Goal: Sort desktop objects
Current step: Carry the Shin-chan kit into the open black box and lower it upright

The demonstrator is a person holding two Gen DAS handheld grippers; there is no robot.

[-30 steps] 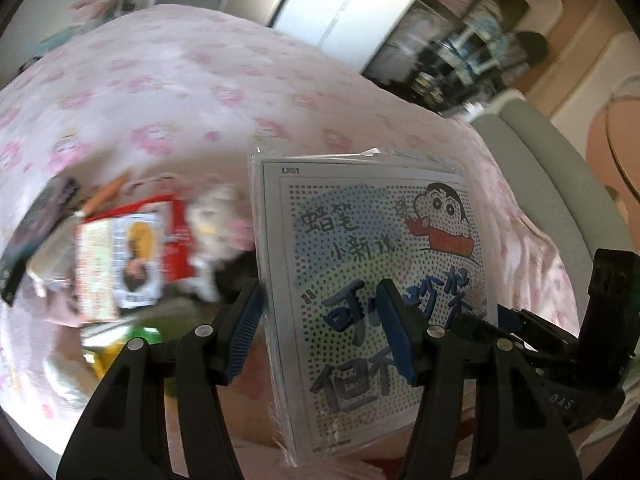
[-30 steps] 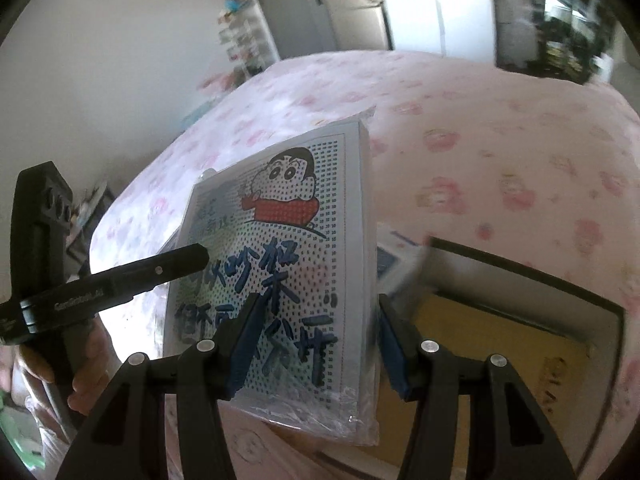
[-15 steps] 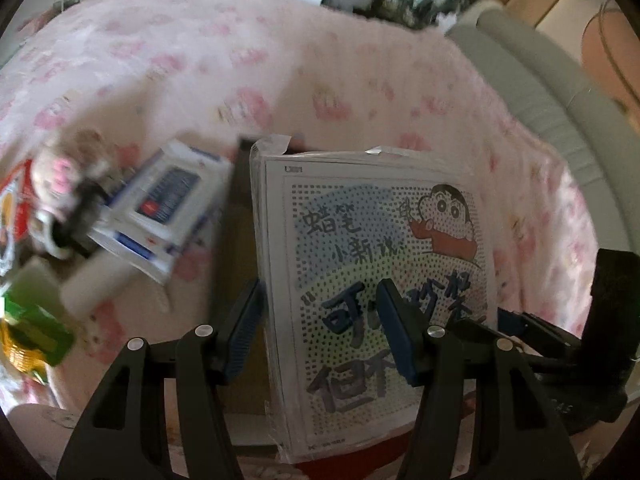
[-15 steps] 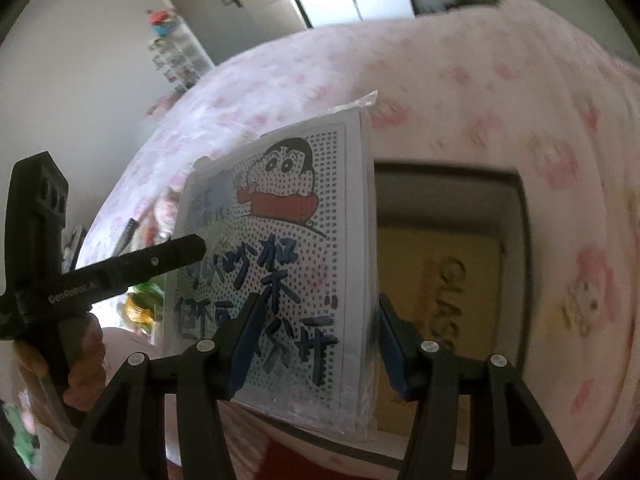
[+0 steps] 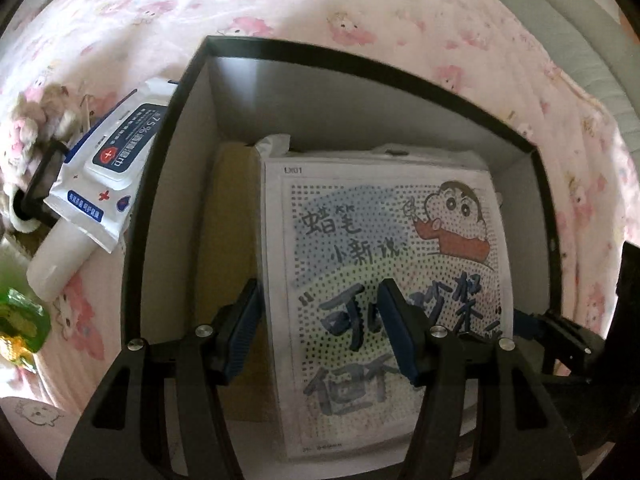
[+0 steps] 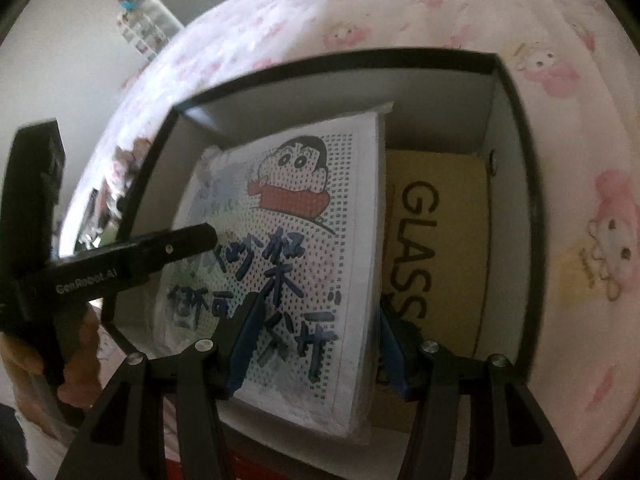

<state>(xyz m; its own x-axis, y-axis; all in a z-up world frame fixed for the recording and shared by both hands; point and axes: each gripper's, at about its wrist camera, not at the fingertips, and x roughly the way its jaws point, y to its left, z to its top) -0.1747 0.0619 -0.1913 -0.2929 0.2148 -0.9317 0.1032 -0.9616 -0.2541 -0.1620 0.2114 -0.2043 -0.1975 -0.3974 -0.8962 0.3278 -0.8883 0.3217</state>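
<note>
A pink cartoon-print cloth (image 5: 360, 8) covers the worktop from edge to edge; at the far left of the right wrist view a white wall and a shelf of small items (image 6: 148, 28) show, too blurred to identify. On the cloth sits a black-rimmed box (image 5: 168, 128) with pale inner walls and a tan card on its floor printed "GLASS" (image 6: 436, 248).

Over the box's opening hangs the bagged cartoon pegboard kit (image 5: 384, 280), its far edge close to the far wall, open floor showing to its left and right. Whether it touches the floor cannot be told. The left gripper (image 5: 320, 332) pinches its near left edge, one pad under the sheet, one on its face. The right gripper (image 6: 316, 340) pinches the near right edge in the same way. Both views cut off the kit's near edge behind the gripper frames.

Left of the box, just beside its wall, lies a white wipes pack (image 5: 108, 172) resting on a white tube (image 5: 60, 260). Farther left are a plush toy (image 5: 32, 120) and a green wrapper (image 5: 20, 316), both partly cut off and blurred.
</note>
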